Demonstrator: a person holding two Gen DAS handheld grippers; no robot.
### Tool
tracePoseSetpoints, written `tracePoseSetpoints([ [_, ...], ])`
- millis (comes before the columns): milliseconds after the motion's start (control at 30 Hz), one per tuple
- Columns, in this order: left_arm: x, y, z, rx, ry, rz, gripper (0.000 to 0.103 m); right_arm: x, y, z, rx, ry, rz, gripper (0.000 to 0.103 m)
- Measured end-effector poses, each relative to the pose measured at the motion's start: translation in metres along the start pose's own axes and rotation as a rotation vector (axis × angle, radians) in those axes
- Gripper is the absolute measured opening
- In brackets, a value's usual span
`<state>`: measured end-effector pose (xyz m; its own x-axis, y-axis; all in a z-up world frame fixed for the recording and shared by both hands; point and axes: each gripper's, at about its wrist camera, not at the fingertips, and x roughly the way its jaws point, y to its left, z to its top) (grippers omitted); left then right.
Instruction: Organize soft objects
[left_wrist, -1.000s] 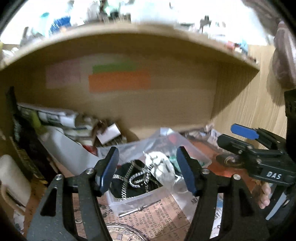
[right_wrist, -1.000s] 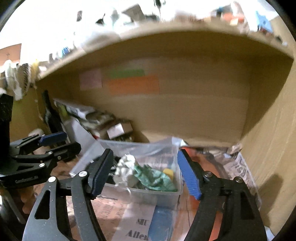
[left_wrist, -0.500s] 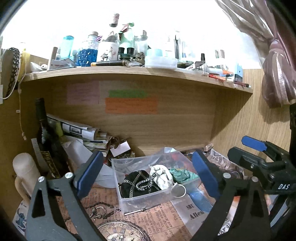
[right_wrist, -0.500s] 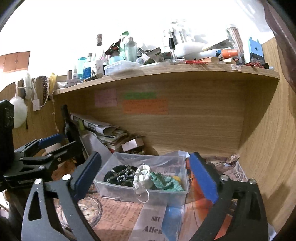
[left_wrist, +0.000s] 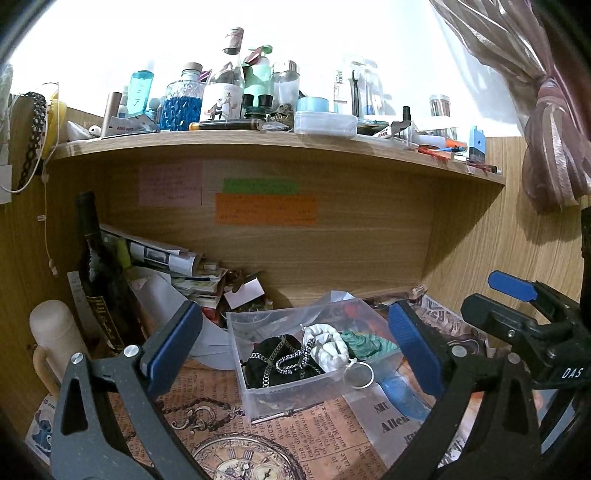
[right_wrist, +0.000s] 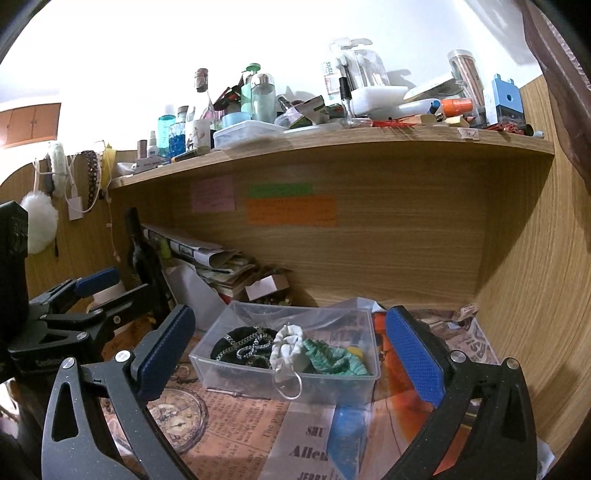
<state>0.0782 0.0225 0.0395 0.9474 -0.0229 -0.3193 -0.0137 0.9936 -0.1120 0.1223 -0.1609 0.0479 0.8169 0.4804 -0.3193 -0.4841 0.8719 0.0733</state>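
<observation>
Inside one clear box (right_wrist: 236, 373): three soft items, one ring (right_wrist: 287, 384)

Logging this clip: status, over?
Both hand-held grippers, left and right, open, empty. Soft pieces in clear bin. Key ring overhangs front wall.

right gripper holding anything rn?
No: the right gripper is open, its blue pads apart with nothing between them, and the soft items lie in the clear bin beyond it.

Dark wine bottle (left_wrist: 96, 258) beside stacked newspapers (left_wrist: 173, 258), orange sticky note (right_wrist: 291, 211) on the wooden back panel (right_wrist: 388, 240).
</observation>
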Motion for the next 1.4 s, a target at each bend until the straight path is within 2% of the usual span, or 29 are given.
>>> tracePoseSetpoints([
  [1400,0.0045,0.0076,0.0006,0.004,0.012,-0.019,0.103,-0.0008,0.0063,0.0012,-0.001,-0.003,0.005,0.103],
])
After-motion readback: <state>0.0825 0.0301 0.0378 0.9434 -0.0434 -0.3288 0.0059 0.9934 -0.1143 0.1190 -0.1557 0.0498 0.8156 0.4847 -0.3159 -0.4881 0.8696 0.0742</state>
